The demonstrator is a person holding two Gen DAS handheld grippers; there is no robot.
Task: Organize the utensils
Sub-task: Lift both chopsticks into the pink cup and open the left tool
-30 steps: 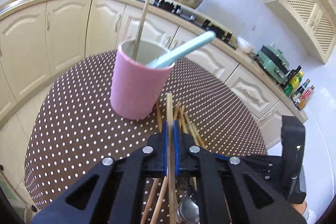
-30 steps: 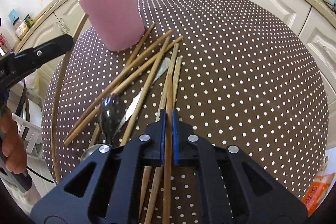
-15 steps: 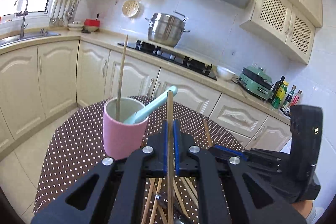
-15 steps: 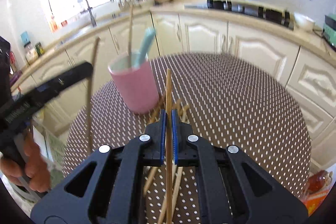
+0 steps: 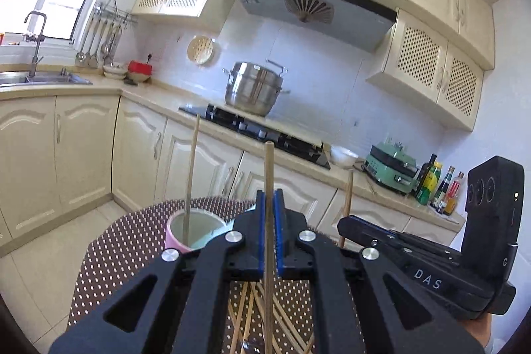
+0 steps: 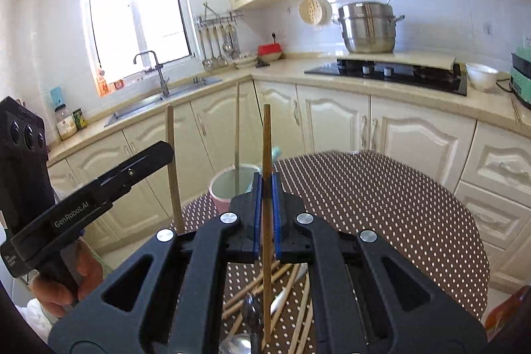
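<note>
Landmark: pink cup (image 6: pixel 221 199) standing upright on the dotted round worktop (image 6: pixel 391 198); all places below are given from it.
Left hand-held gripper (image 5: pixel 269 233): blue pads clamped on one wooden chopstick (image 5: pixel 268 188), which stands near upright; the stick's top rises well above the cup's rim, on the cup's right in the left wrist view.
Right hand-held gripper (image 6: pixel 265 214): pads pressed together on a second wooden chopstick (image 6: pixel 266 148), also near upright, its top higher than the cup's rim, just right of the cup in the right wrist view.
Cup contents: a thin wooden-handled utensil (image 6: pixel 237 135) standing upright inside, and a pale blue handle (image 6: pixel 275 153) leaning out over the rim.
Loose pile: more chopsticks (image 6: pixel 252 289) lie crossed on the worktop on the near side of the cup, under both grippers; a metal spoon (image 6: pixel 250 314) lies among them.
Person: a hand (image 6: pixel 68 282) grips the left tool's handle, well left of the cup in the right wrist view.
Backdrop: steel pot (image 5: pixel 254 92) on the stove beyond the cup.
</note>
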